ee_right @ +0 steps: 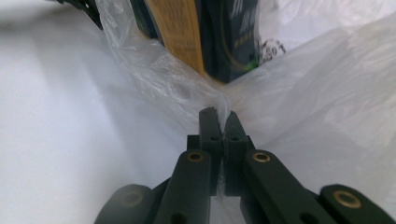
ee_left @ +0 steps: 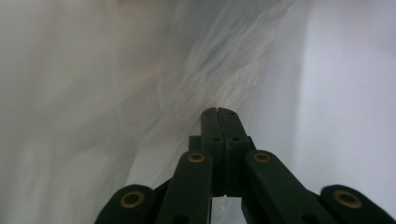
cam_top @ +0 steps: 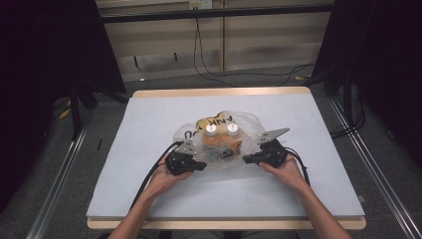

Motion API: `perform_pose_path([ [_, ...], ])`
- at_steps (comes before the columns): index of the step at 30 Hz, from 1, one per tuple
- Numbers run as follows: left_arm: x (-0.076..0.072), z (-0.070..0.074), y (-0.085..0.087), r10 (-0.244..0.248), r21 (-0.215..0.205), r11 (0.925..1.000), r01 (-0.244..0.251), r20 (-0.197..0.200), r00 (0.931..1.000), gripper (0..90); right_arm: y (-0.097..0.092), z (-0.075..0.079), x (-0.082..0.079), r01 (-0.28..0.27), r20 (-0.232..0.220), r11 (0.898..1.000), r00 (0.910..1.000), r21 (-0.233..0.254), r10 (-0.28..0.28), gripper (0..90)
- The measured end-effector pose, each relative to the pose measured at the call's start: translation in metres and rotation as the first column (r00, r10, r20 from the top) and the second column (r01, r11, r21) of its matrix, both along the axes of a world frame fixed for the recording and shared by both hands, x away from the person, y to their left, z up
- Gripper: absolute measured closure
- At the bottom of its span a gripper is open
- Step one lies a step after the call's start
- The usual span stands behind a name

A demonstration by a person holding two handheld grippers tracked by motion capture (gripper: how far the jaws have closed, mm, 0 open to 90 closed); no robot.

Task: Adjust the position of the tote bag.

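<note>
Both grippers pinch a clear plastic bag on the table.

The left gripper (cam_top: 199, 166) and the right gripper (cam_top: 247, 160) have their jaws fully closed, each nipping a fold of the bag (cam_top: 249, 124) at its near edge. The bag lies mid-table (cam_top: 149, 149), between them. Inside it stand two white-capped bottles (cam_top: 221, 129), with a dark box (ee_right: 233, 37) just beyond the right jaws.

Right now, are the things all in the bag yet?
Two white-capped bottles already sit inside the plastic bag. The left tongs and right tongs each pinch the bag's film. What's probably left is lifting or closing it.
</note>
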State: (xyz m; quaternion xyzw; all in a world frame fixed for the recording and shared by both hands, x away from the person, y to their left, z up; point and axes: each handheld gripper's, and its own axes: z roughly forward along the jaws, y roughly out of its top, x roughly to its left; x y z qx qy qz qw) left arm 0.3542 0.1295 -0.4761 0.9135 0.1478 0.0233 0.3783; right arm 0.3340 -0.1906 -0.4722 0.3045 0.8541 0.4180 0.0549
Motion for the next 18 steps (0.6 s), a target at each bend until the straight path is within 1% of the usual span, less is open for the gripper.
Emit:
perform_pose_path([
  [1, 0.001, 0.000, 0.000, -0.001, 0.030, 0.9996, 0.001, 0.001, 1.0000, 90.0, 0.000, -0.001, 0.000, 0.003, -0.002, 1.000, 1.0000, -0.013, -0.003, 90.0],
  [2, 0.001, -0.002, -0.001, -0.001, 0.005, 1.0000, 0.001, -0.002, 1.0000, 90.0, 0.001, -0.003, 0.000, 0.000, -0.005, 1.000, 1.0000, -0.027, 0.000, 90.0],
  [3, 0.001, 0.000, 0.000, -0.003, 0.029, 0.9996, 0.003, 0.000, 1.0000, 90.0, 0.002, -0.006, -0.001, 0.000, -0.008, 0.999, 1.0000, -0.041, 0.000, 90.0],
  [4, 0.000, 0.000, -0.001, 0.003, 0.033, 0.9995, -0.003, -0.001, 1.0000, 90.0, 0.004, -0.010, -0.001, -0.005, -0.012, 0.998, 0.9999, -0.061, 0.004, 90.0],
  [5, 0.000, -0.001, -0.001, 0.003, 0.019, 0.9998, -0.003, 0.003, 1.0000, 90.0, 0.004, -0.013, -0.001, -0.005, -0.005, 0.998, 1.0000, -0.059, 0.004, 90.0],
  [6, 0.000, -0.002, 0.000, 0.002, 0.017, 0.9999, -0.002, 0.000, 1.0000, 90.0, 0.003, -0.014, -0.001, 0.004, -0.011, 0.999, 0.9999, -0.050, -0.005, 90.0],
  [7, -0.001, -0.003, 0.000, 0.005, 0.004, 1.0000, -0.004, -0.005, 1.0000, 90.0, 0.003, -0.014, -0.001, 0.000, -0.013, 0.999, 0.9999, -0.042, 0.000, 90.0],
  [8, -0.001, -0.002, 0.000, 0.004, 0.019, 0.9998, -0.004, -0.002, 1.0000, 90.0, 0.002, -0.014, -0.002, 0.003, -0.011, 0.999, 0.9999, -0.046, -0.003, 90.0],
  [9, -0.002, -0.002, 0.001, -0.006, 0.014, 0.9999, 0.006, -0.006, 1.0000, 90.0, 0.003, -0.014, -0.002, 0.002, -0.008, 0.999, 1.0000, -0.046, -0.003, 90.0],
  [10, -0.003, -0.002, 0.002, -0.006, -0.016, 0.9999, 0.006, -0.015, 0.9999, 90.0, 0.003, -0.013, -0.003, 0.004, 0.001, 0.998, 1.0000, -0.057, -0.004, 88.4],
  [11, -0.003, -0.001, 0.003, -0.005, -0.048, 0.9988, 0.004, -0.019, 0.9998, 90.0, 0.003, -0.013, -0.003, 0.001, 0.002, 0.999, 1.0000, -0.048, 0.000, 84.7],
  [12, -0.004, 0.004, 0.007, -0.003, -0.070, 0.9976, 0.001, -0.029, 0.9996, 90.0, 0.003, -0.011, -0.003, 0.009, -0.004, 0.999, 1.0000, -0.035, -0.009, 76.8],
  [13, -0.005, 0.007, 0.009, -0.001, -0.099, 0.9951, -0.001, -0.020, 0.9998, 90.0, 0.002, -0.005, -0.004, 0.016, 0.009, 1.000, 0.9998, -0.017, -0.015, 73.4],
  [15, -0.008, 0.014, 0.012, -0.004, -0.153, 0.9883, 0.001, -0.022, 0.9998, 89.2, 0.001, 0.004, -0.008, 0.010, 0.027, 1.000, 0.9996, 0.018, -0.011, 67.7],
  [16, -0.011, 0.018, 0.014, -0.004, -0.161, 0.9870, 0.002, -0.012, 0.9999, 88.2, 0.000, 0.009, -0.010, 0.010, 0.036, 0.999, 0.9993, 0.040, -0.011, 65.1],
  [17, -0.013, 0.022, 0.014, -0.007, -0.177, 0.9841, 0.005, -0.012, 0.9999, 86.9, -0.001, 0.013, -0.012, -0.002, 0.042, 0.998, 0.9991, 0.057, 0.000, 63.5],
  [18, -0.016, 0.026, 0.015, -0.010, -0.181, 0.9835, 0.010, 0.001, 1.0000, 85.8, -0.002, 0.018, -0.015, -0.006, 0.054, 0.998, 0.9985, 0.062, 0.003, 60.9],
])
